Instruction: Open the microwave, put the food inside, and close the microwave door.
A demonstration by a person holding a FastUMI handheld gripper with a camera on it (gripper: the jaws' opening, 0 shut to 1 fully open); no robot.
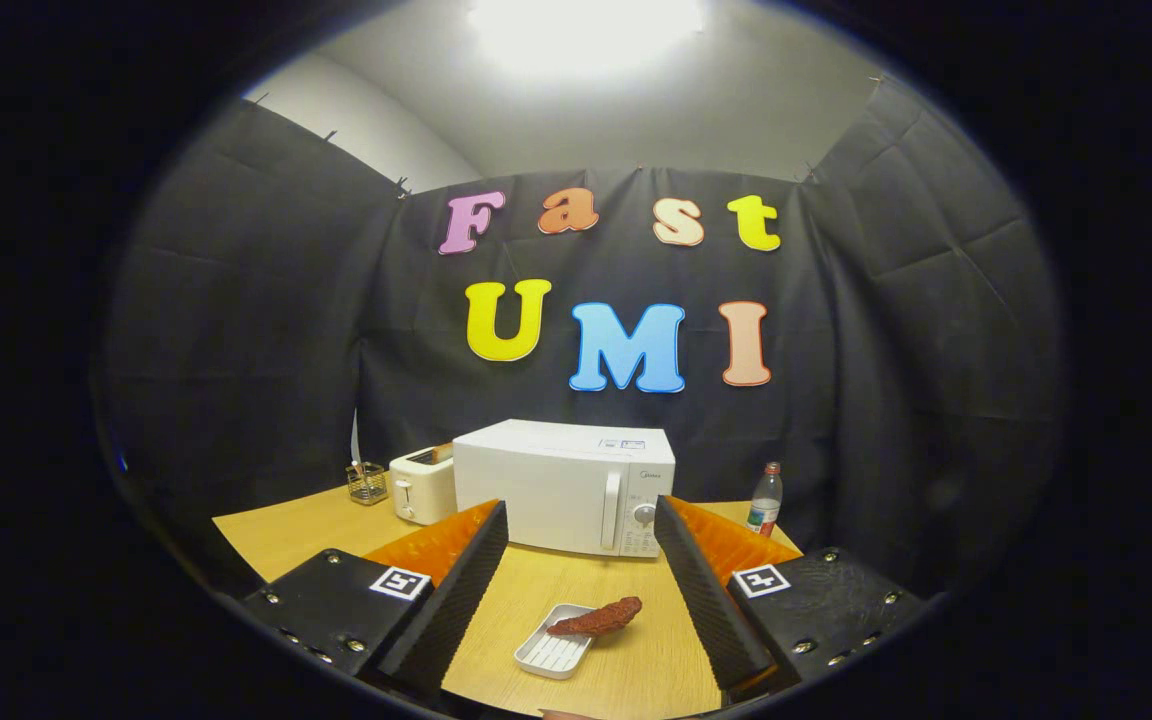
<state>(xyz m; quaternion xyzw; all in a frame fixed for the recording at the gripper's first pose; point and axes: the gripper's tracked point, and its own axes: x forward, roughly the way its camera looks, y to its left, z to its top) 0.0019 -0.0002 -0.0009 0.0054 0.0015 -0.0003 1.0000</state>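
Plainly, the gripper hangs spread wide, pinching nothing. Between its fingers on the pale wooden table sits a small white ribbed tray bearing a reddish-brown piece of food. Beyond them, at twelve o'clock, stands the white box-shaped microwave, door closed. A white toaster sits at ten o'clock, a clear plastic bottle at two.

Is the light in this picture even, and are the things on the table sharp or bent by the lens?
Gripper view: a ceiling lamp glares white overhead, while the table stays evenly lit; the microwave and the food on its tray look sharp; fisheye bends the table edges; the open gripper frames the tray.
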